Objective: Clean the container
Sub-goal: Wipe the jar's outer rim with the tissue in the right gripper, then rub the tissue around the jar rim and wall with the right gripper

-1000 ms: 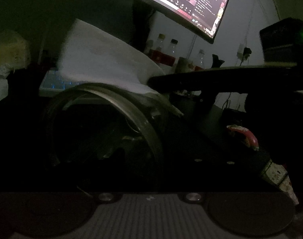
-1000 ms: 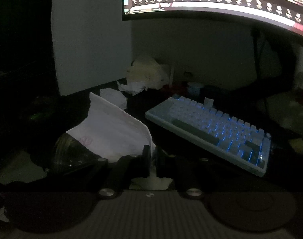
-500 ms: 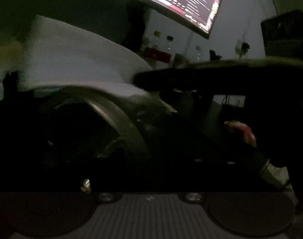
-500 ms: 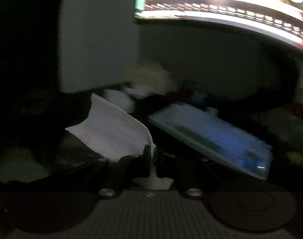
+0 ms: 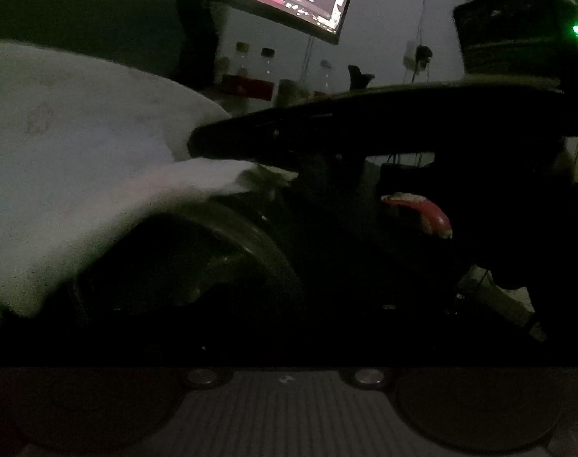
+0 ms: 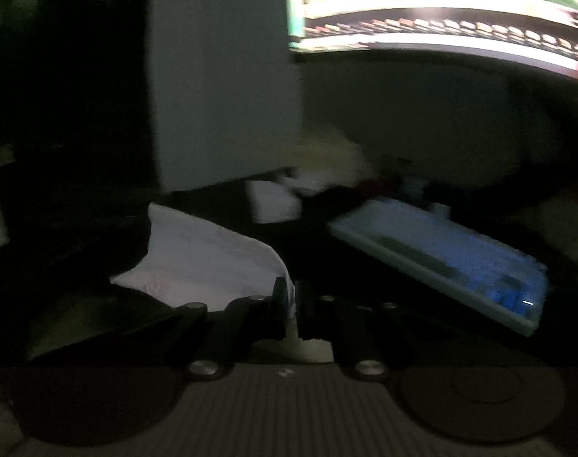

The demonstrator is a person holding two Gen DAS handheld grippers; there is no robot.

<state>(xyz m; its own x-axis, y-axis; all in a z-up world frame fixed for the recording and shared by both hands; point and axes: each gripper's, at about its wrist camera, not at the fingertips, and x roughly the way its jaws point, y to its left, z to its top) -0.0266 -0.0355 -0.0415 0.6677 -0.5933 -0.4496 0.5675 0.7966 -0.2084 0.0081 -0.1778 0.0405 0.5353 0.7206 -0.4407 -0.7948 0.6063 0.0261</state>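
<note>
A glass container [image 5: 277, 251] fills the lower left of the left wrist view, its round mouth tilted toward the camera. It sits between the jaws of my left gripper, whose fingers are lost in the dark; those jaws are opening. A white tissue [image 5: 79, 152] drapes over the container's upper left rim. My right gripper [image 5: 220, 141] reaches in from the right as a dark bar, shut on that tissue. In the right wrist view the right gripper [image 6: 290, 293] pinches the tissue [image 6: 205, 262] by its edge. The container's inside is too dark to read.
The room is dim. A lit curved monitor [image 6: 441, 19] hangs over the desk, with a backlit keyboard [image 6: 441, 251] below it. Crumpled tissues [image 6: 273, 202] lie behind. Bottles [image 5: 250, 76], a red and white packet [image 5: 422, 213] and a dark box [image 5: 517, 30] stand to the right.
The tissue has swung nearer and to the left, now covering more of the container's rim. The right wrist view has shifted, so the keyboard and monitor sit further right. The right gripper keeps its pinch.
</note>
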